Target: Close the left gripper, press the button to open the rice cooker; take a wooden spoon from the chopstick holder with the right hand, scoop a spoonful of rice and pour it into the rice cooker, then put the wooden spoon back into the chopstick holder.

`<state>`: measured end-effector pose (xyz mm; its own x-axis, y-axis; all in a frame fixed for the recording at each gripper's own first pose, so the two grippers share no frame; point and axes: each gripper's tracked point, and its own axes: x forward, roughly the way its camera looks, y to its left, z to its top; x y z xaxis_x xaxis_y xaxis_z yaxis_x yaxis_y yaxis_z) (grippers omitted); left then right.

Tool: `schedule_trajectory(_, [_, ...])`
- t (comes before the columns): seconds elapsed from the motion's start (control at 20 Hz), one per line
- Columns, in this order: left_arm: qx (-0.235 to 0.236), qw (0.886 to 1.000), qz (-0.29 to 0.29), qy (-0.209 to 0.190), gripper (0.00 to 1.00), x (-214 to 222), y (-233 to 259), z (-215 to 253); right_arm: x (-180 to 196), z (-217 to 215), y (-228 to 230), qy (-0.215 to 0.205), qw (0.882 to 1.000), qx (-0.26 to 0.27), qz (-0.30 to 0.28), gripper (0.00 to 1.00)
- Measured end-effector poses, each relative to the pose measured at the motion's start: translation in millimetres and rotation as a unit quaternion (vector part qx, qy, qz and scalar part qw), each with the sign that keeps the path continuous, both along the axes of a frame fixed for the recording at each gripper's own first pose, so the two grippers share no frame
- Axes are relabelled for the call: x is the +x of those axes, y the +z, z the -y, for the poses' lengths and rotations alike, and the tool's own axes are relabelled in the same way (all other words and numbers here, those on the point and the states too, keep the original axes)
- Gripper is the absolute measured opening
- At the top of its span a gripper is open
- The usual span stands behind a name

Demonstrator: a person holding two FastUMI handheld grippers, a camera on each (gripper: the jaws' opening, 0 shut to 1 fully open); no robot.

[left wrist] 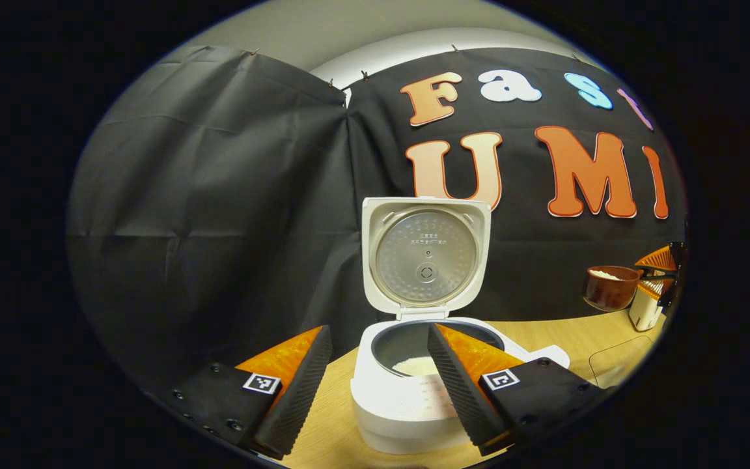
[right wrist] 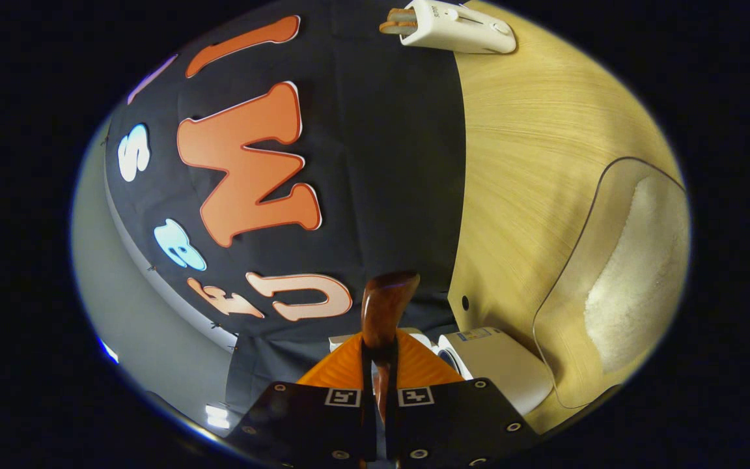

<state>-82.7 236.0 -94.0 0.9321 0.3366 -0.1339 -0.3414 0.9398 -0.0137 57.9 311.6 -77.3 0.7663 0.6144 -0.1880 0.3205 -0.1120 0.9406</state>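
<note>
Wooden spoon (right wrist: 385, 312): clamped between the two fingers of the right gripper (right wrist: 379, 365), which press on its handle from both sides. In the right gripper view the spoon's long axis runs forward along the fingers, bowl end pointing away from the camera. This view is rolled sideways, so the wooden table (right wrist: 531, 163) stands on the right. Just past the fingers lies the rice cooker (right wrist: 492, 358); beside it, a clear container (right wrist: 616, 273) holds white rice. A white appliance (right wrist: 456, 26) sits far off.

Left gripper (left wrist: 378, 371): jaws wide apart, holding nothing. In the left gripper view the cooker sits directly ahead between the fingers, lid (left wrist: 426, 257) raised upright, rice visible in the inner pot (left wrist: 414, 348). At the far right, the spoon's bowl carries rice, held level above the table.
</note>
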Motion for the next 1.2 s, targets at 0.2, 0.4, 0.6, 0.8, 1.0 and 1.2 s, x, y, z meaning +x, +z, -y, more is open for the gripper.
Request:
schedule_trajectory(0.2, [-0.003,1.0,0.003,0.011,0.96,-4.7,1.2,-11.8,16.9,-31.5,4.4,0.012,1.0,-0.017,0.009,0.06])
schedule_trajectory(0.4, [0.001,1.0,0.008,0.015,0.96,-8.1,3.2,-19.8,36.6,-59.7,7.3,0.008,0.998,-0.049,0.029,0.06])
schedule_trajectory(0.6, [0.001,1.0,0.01,0.016,0.96,-1.5,1.6,-27.1,50.9,-93.2,16.2,0.023,0.994,-0.083,0.064,0.06])
schedule_trajectory(0.8, [-0.013,1.0,0.011,0.006,0.95,3.1,-1.3,-24.4,62.5,-135.2,22.2,0.062,0.989,-0.093,0.092,0.06])
schedule_trajectory(1.0, [-0.01,1.0,0.015,0.013,0.95,8.0,-1.3,-33.3,74.6,-163.0,26.8,0.071,0.977,-0.149,0.132,0.06])
schedule_trajectory(1.2, [-0.012,1.0,0.01,0.013,0.95,8.7,-7.5,-35.3,81.3,-183.9,31.0,0.081,0.954,-0.221,0.184,0.06])
